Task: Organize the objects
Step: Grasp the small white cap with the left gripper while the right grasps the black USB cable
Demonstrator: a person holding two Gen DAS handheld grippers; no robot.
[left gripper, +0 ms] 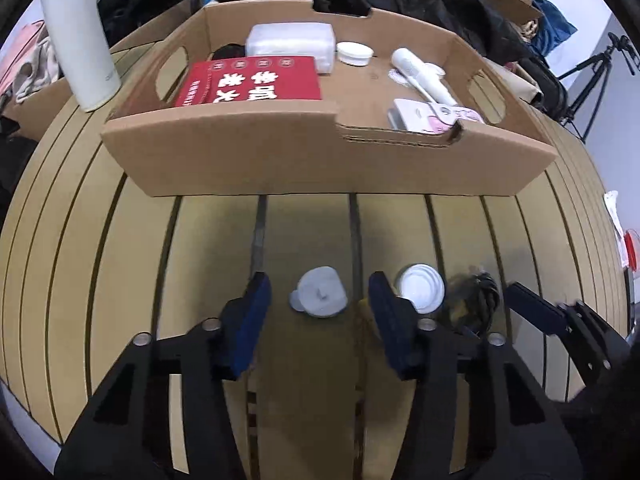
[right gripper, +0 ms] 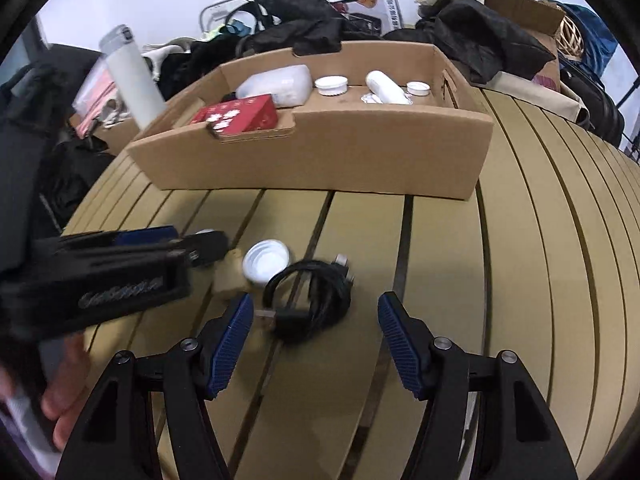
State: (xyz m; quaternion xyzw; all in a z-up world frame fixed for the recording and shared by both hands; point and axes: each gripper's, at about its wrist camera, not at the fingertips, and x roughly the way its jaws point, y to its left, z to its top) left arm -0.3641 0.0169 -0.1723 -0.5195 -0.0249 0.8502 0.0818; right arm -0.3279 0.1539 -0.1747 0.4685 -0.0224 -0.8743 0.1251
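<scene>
With the left gripper point(left gripper: 318, 300) spread wide around the grey cap point(left gripper: 320, 291) on the table point(left gripper: 200, 260), centre it before closing, while the right gripper point(right gripper: 316, 320), also apart, straddles the black cable point(right gripper: 310, 300).

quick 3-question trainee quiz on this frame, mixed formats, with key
1. True or false: the left claw is shut on the small white round piece.
2. Which loose item lies between the right claw's blue fingers?
A. the black coiled cable
B. the white lid
C. the red box
3. Fill in: the red box lies inside the ____.

Key
1. False. Both fingers stand apart from the piece, which rests on the slatted table.
2. A.
3. cardboard tray.
</scene>
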